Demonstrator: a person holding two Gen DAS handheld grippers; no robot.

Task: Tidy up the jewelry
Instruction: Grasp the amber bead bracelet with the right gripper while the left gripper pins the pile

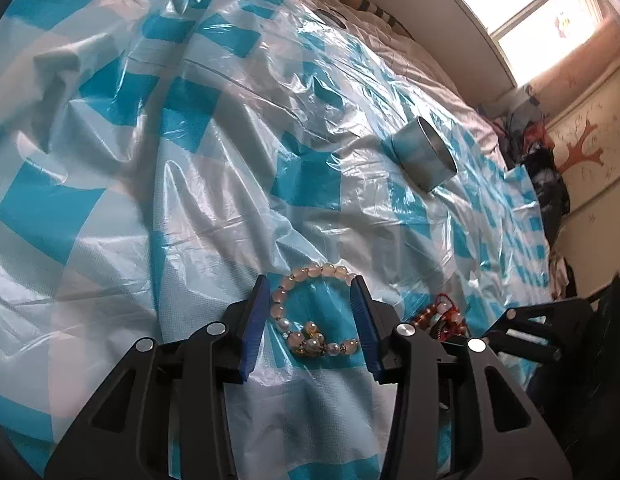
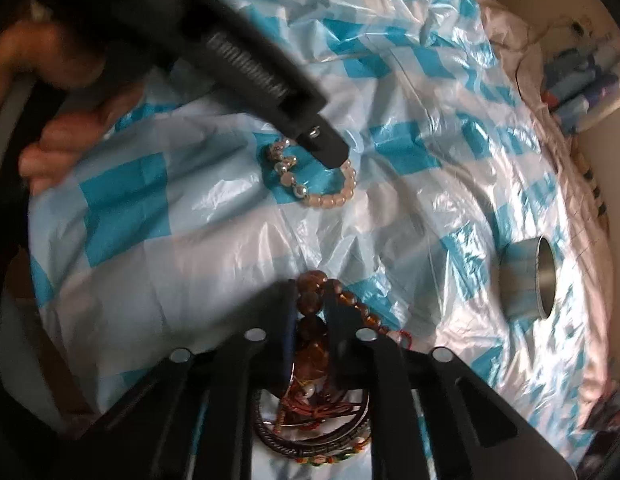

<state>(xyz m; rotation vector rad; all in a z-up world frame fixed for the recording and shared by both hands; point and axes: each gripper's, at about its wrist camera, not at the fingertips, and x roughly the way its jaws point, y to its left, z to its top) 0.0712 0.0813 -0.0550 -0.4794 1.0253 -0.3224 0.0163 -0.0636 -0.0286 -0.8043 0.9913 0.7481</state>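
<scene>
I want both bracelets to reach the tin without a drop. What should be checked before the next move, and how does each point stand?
1. Right gripper closed on the brown bead bracelet: ok, beads sit pinched between its fingers.
2. Left gripper gripping the pale bead bracelet: not ok, the jaws straddle it with gaps on both sides.
3. Pale bracelet free on the checked plastic sheet: ok, nothing lies on it.
4. Brown bracelet free of the jewelry pile: cannot tell, red cords and bangles crowd under the fingers.
5. Metal tin ready to receive: not ok, it lies tipped on its side.
</scene>
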